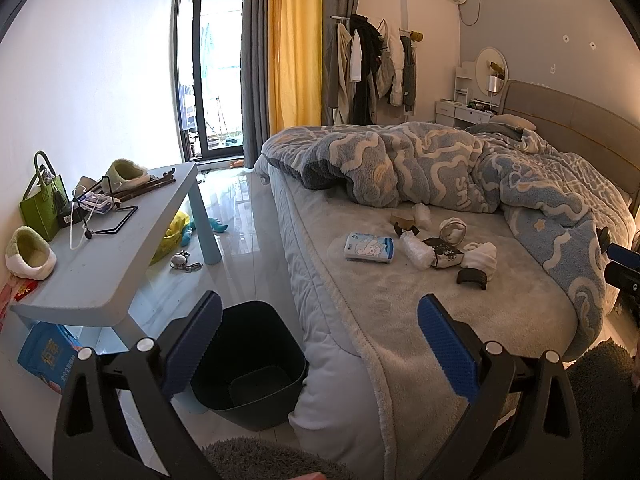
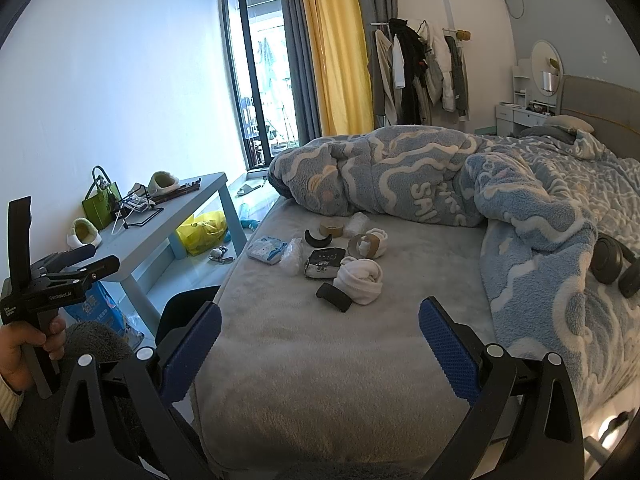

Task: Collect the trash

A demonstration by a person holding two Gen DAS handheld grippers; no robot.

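Left tool [image 1: 320,334]: jaws spread wide, blue pads bare, holding nothing and touching nothing. It hangs above the near corner of the bed [image 1: 460,304], with the bin [image 1: 256,364] below and between its fingers.

Right tool [image 2: 320,336]: jaws likewise wide apart, nothing between the pads, no contact. It hangs over the near end of the bed, pointed toward the litter.

Bin: black, on the floor, tight against the bed's side, just beside the desk [image 1: 100,276]. Nothing shows inside it.

Litter, clustered mid-bed on the grey sheet, well apart from both tools:
- tissue pack [image 2: 266,249], blue and white, at the cluster's left edge;
- clear plastic wrap [image 2: 291,261], crumpled, just beside the tissue pack;
- dark wrapper [image 2: 322,263], printed, in the middle;
- white sock [image 2: 360,276], balled, touching the wrapper's right side;
- black curved piece [image 2: 334,297], nearest the tools;
- second black curved piece [image 2: 318,238], farther back;
- tape roll [image 2: 331,229], brown, near the duvet;
- cardboard tube [image 2: 366,243] with white material around it, behind the sock.

Duvet [image 2: 500,184]: blue with white swirls, bunched across the far and right parts of the bed.

Headphones [image 2: 614,266]: black, lying on the duvet at the right.

Desk: pale blue, along the wall, carrying a green bag [image 1: 42,204] and two slippers.
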